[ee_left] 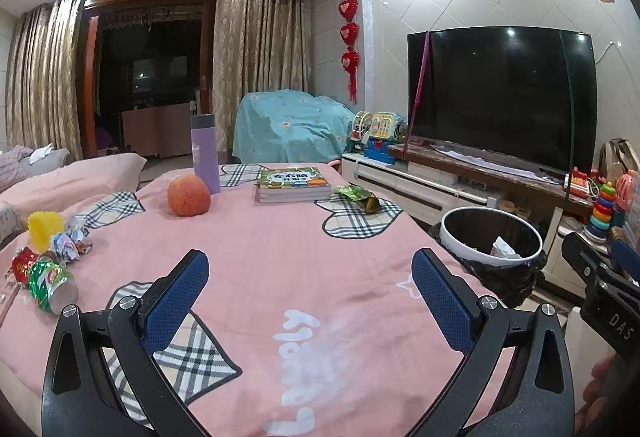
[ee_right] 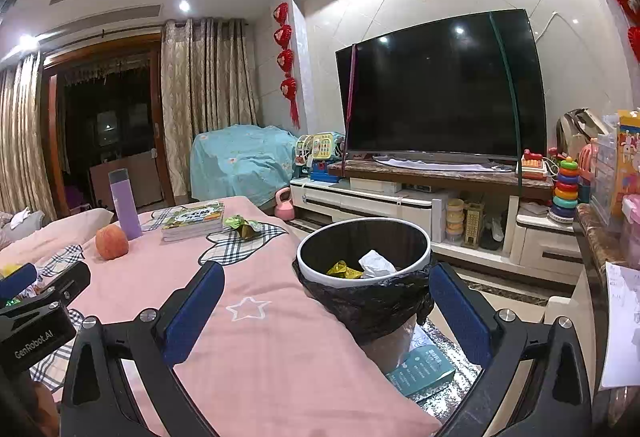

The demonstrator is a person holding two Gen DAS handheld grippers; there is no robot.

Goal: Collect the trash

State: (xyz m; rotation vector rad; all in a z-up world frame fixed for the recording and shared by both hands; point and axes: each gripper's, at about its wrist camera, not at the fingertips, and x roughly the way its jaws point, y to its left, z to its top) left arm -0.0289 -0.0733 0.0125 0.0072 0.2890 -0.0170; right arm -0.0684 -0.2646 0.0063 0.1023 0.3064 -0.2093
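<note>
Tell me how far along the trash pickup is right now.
Partly done: the bin already holds a white tissue and a yellow wrapper. Nothing is in hand; the left gripper and right gripper are both open and empty. Left on the pink cloth: the green wrapper by the books, plus the crushed can and crumpled papers at the left edge.

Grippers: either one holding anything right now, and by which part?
Nothing held. Left gripper and right gripper are both open, empty between the fingers.
</note>
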